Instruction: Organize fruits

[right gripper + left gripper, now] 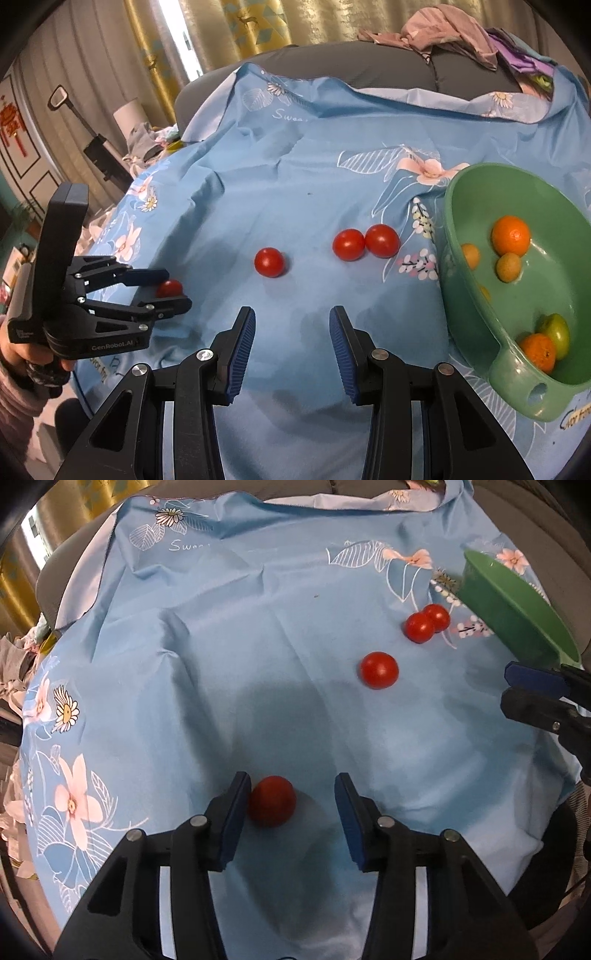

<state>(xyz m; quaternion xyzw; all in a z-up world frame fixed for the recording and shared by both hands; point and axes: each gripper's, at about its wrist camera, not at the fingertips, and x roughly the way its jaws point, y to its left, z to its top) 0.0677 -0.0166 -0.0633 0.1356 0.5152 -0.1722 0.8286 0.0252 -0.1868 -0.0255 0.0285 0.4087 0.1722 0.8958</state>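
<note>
Several red tomatoes lie on a blue floral cloth (184,664). My left gripper (291,794) is open, its jaws on either side of one tomato (272,800), which touches the left pad; it also shows in the right wrist view (170,288). Another tomato (379,670) (269,262) lies alone further on. Two touching tomatoes (426,622) (365,242) lie near a green bowl (465,295) (491,602) holding oranges (511,235) and a green fruit (557,334). My right gripper (291,328) is open and empty above the cloth, left of the bowl.
The cloth covers a grey sofa (369,66) with a pile of clothes (443,33) at the back right. Curtains (240,26) hang behind. Clutter lies off the cloth's left edge (147,140).
</note>
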